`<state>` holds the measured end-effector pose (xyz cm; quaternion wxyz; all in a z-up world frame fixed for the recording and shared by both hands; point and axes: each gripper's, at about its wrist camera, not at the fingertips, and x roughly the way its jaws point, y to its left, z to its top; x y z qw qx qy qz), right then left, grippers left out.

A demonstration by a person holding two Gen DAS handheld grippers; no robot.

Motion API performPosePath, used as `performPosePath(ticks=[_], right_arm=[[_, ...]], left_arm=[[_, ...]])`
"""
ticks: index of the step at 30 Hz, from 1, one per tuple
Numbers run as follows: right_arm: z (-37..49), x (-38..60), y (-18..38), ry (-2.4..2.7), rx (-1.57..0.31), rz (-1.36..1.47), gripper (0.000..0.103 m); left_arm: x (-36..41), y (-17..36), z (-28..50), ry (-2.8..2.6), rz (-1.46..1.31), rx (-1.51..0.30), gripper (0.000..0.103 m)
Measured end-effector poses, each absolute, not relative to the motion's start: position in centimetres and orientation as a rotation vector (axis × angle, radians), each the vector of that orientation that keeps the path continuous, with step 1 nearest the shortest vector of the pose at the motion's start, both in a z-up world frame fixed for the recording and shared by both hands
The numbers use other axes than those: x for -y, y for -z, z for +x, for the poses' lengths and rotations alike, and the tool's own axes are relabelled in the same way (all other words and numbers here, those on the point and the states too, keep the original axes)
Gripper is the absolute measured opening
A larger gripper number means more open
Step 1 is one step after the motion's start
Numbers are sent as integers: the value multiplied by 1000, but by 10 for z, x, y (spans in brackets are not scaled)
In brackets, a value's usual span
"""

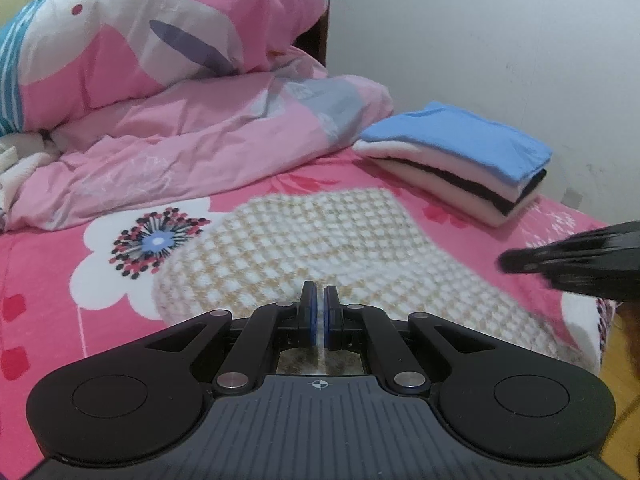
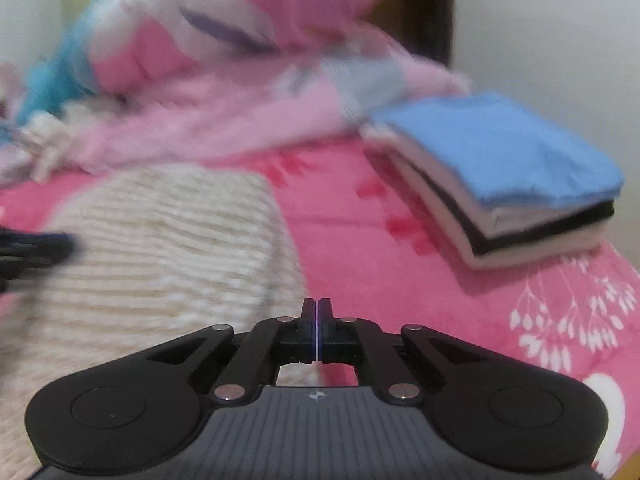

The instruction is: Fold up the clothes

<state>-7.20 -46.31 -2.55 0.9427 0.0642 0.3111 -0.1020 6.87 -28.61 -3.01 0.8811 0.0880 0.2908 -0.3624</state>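
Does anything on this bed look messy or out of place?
Only the pink quilt, heaped in a crumpled pile at the far end. The folded stack looks tidy, and the checked garment lies flat.

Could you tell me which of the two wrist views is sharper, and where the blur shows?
Left wrist view: mostly sharp, the checked garment slightly soft and the right gripper smeared. Right wrist view: motion-blurred throughout, worst on the quilt; the folded stack stays readable.

1 knit garment [image 1: 320, 240], 1 folded stack [image 1: 460, 160], 2 tongs [image 1: 319, 300]
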Motion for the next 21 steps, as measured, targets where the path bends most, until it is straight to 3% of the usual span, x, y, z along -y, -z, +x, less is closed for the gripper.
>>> performPosePath(ticks=[8, 11, 12, 19, 20, 21], right_arm=[[-158, 391, -1, -111, -564, -75, 6], [-176, 345, 16, -136, -564, -250, 37], [-180, 329, 25, -140, -562, -325, 39], [-166, 256, 103, 44, -509, -893, 39], [-165, 252, 109, 71, -488, -939, 36], [-167, 249, 112, 98, -459, -978, 24]], left_arm=[[283, 31, 71, 767, 134, -621, 1], [279, 32, 74, 774, 99, -629, 1], [278, 32, 74, 776, 94, -629, 1], [280, 34, 70, 764, 113, -608, 2], [281, 34, 68, 762, 121, -602, 2], [282, 34, 67, 760, 133, -595, 2]])
